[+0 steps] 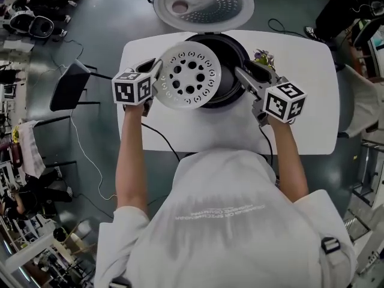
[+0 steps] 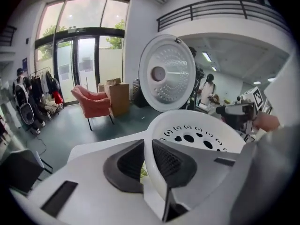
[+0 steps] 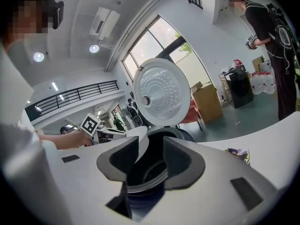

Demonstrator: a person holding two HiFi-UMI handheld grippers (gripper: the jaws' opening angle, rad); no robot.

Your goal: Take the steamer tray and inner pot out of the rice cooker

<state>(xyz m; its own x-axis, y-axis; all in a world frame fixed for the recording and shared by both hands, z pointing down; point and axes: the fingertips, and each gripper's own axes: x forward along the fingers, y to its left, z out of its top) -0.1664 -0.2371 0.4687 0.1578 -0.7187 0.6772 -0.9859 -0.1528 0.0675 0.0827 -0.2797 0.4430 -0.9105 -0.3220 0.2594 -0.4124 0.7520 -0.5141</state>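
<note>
A white steamer tray (image 1: pixel 191 77) with several holes hangs tilted over the left half of the black rice cooker (image 1: pixel 235 48). My left gripper (image 1: pixel 157 77) is shut on the tray's left rim. In the left gripper view the tray (image 2: pixel 201 135) wall sits pinched between the pads of that gripper (image 2: pixel 147 165). The dark inner pot (image 1: pixel 231 80) sits in the cooker. My right gripper (image 1: pixel 243 77) stands open at the cooker's right rim. In the right gripper view its jaws (image 3: pixel 151 161) straddle the pot rim (image 3: pixel 145 175) without pressing on it, and the tray's edge (image 3: pixel 140 146) shows behind.
The cooker's lid (image 1: pixel 204 2) stands open at the back. The cooker rests on a white table (image 1: pixel 306 119). A small purple flower sprig (image 1: pixel 263 57) lies right of the cooker. A dark chair (image 1: pixel 69 86) and a cable are left of the table.
</note>
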